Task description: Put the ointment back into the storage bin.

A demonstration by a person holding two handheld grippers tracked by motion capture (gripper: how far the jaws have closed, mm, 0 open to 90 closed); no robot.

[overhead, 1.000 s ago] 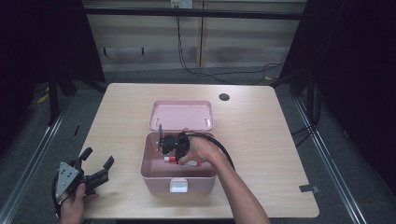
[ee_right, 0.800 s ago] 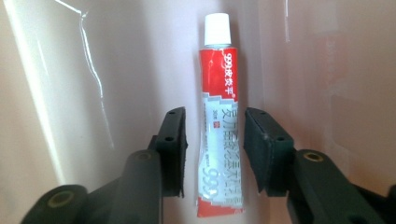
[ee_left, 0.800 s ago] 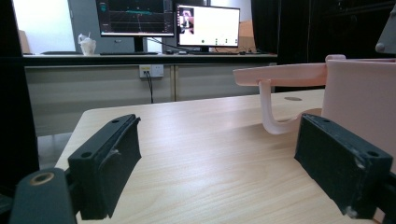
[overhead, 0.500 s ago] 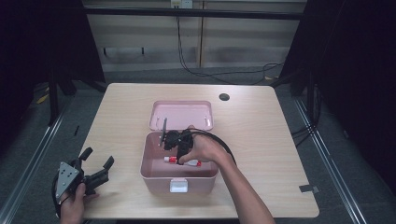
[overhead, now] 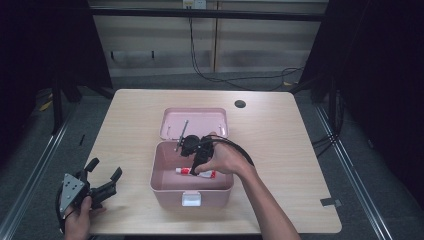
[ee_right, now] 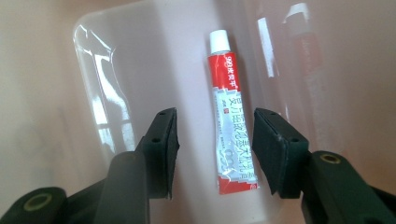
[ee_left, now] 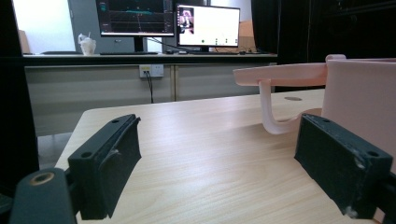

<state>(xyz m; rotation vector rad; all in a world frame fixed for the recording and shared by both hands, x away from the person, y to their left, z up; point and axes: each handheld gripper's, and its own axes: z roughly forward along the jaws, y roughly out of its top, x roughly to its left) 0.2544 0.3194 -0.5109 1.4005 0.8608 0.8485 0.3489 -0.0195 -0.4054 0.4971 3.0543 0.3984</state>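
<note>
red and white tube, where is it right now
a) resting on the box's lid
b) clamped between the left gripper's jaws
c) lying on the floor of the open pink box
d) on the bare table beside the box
c: the red and white tube lies flat on the floor of the pink box, between the open jaws of the right gripper without touching either.

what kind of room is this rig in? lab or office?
Likely a lab or data-collection workspace: a light wooden table ringed by a black metal frame, loose black cables along the wall, and two lit computer monitors on a bench behind.
</note>
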